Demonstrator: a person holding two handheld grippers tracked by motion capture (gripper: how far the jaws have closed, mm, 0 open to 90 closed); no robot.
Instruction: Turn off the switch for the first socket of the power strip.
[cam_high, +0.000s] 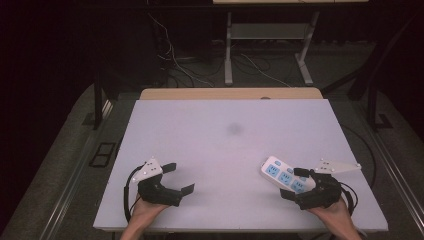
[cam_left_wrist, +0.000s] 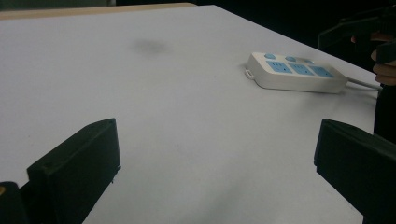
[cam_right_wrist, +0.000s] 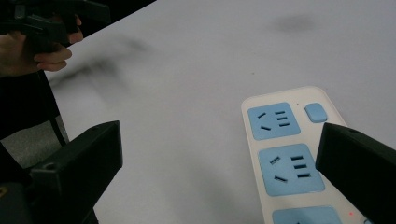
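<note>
White table (cam_high: 220, 150) — unlabelled (blue-socketed) power strip (cam_high: 283, 176)

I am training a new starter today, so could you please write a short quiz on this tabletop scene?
1. True or false: the left tool is open.
2. What lies by the right tool? A) mug B) power strip C) book
3. What colour are the socket faces?

Key: 1. True; its jaws stand wide apart over bare table. 2. B, the power strip. 3. Blue.
</note>
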